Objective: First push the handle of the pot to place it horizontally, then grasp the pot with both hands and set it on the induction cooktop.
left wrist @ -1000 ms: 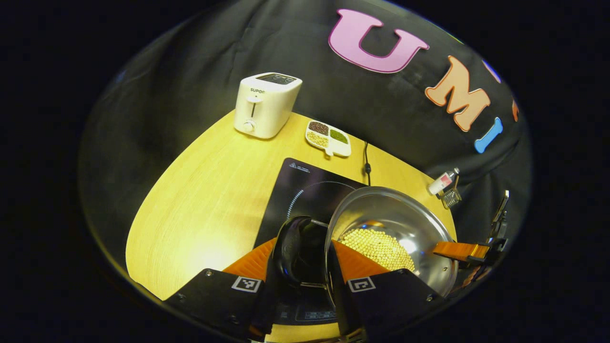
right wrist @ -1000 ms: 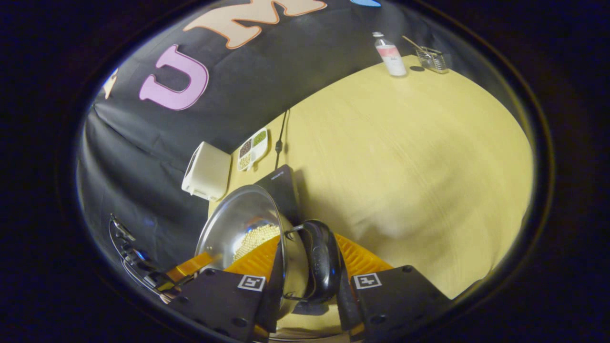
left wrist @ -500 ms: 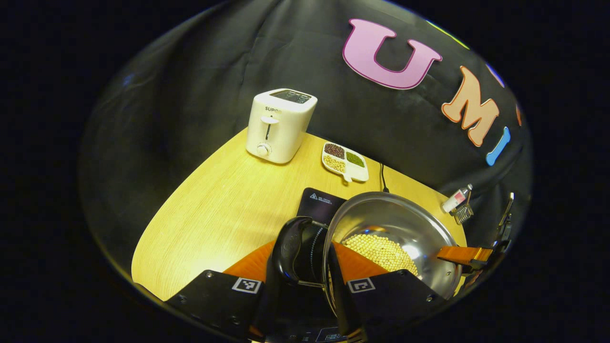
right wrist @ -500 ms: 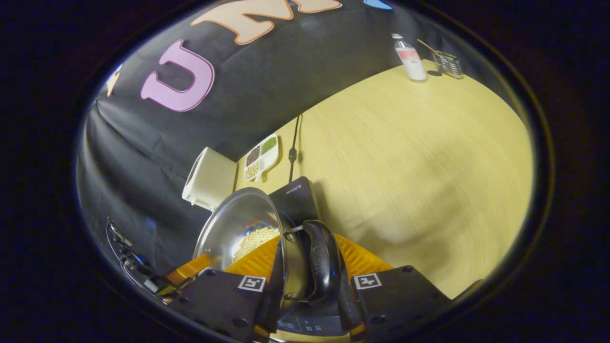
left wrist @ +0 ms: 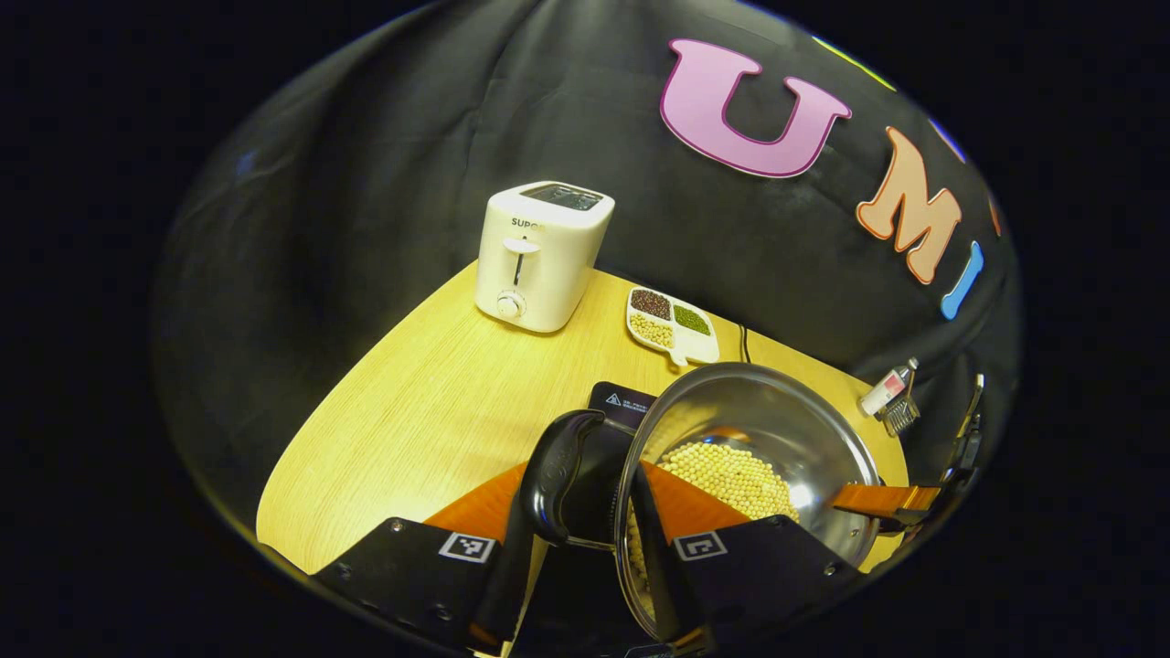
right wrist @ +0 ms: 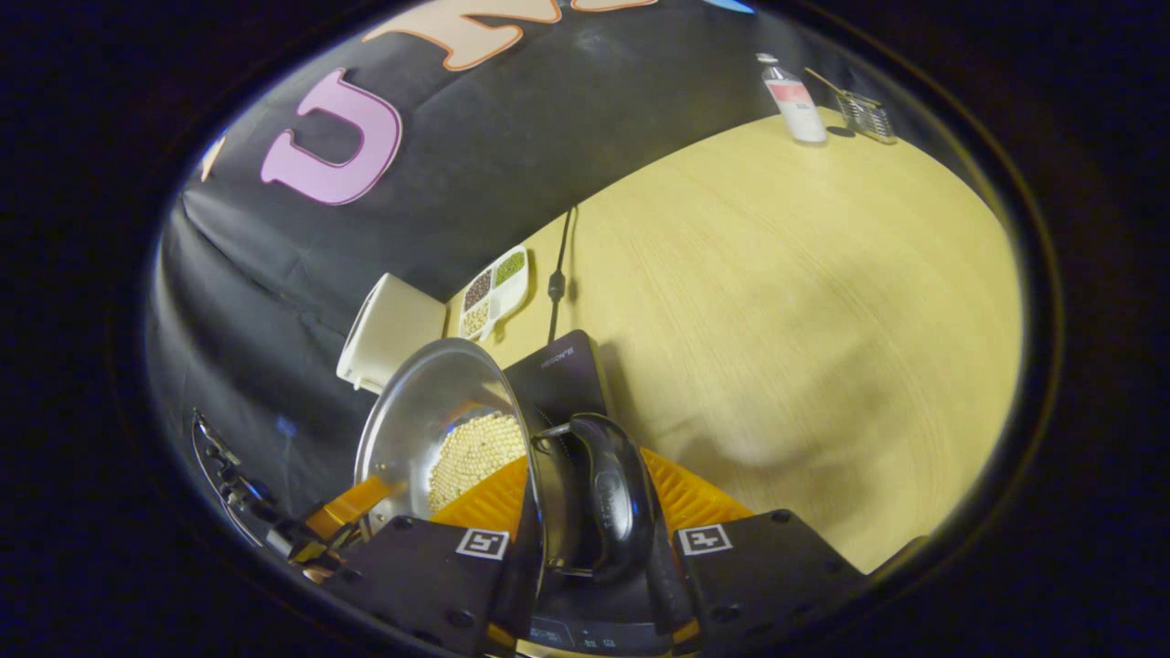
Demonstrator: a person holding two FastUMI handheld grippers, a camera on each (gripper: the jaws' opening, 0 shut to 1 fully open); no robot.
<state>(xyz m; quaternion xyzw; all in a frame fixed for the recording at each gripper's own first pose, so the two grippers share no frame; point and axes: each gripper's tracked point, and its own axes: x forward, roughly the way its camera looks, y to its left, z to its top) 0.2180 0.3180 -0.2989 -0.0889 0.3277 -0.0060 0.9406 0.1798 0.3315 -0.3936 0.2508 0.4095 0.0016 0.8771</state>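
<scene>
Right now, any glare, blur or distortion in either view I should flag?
Left gripper view: bright glare spot inside the pot beside the beans; table edge bows from the fisheye; the toaster is sharp. Right gripper view: soft shadow patches on the table, far bottle slightly soft, left side dim.

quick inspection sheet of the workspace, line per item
surface: yellow wooden table, well lit.
job's things: steel pot holding pale beans, over the black induction cooktop; whether it rests there cannot be told.
clutter: white toaster, divided dish of beans, bottle, small wire rack.
grippers: left hand-held gripper shut on one black side handle; right hand-held gripper shut on the other.
cables: black cord behind the cooktop.
surroundings: black cloth booth wall.
</scene>
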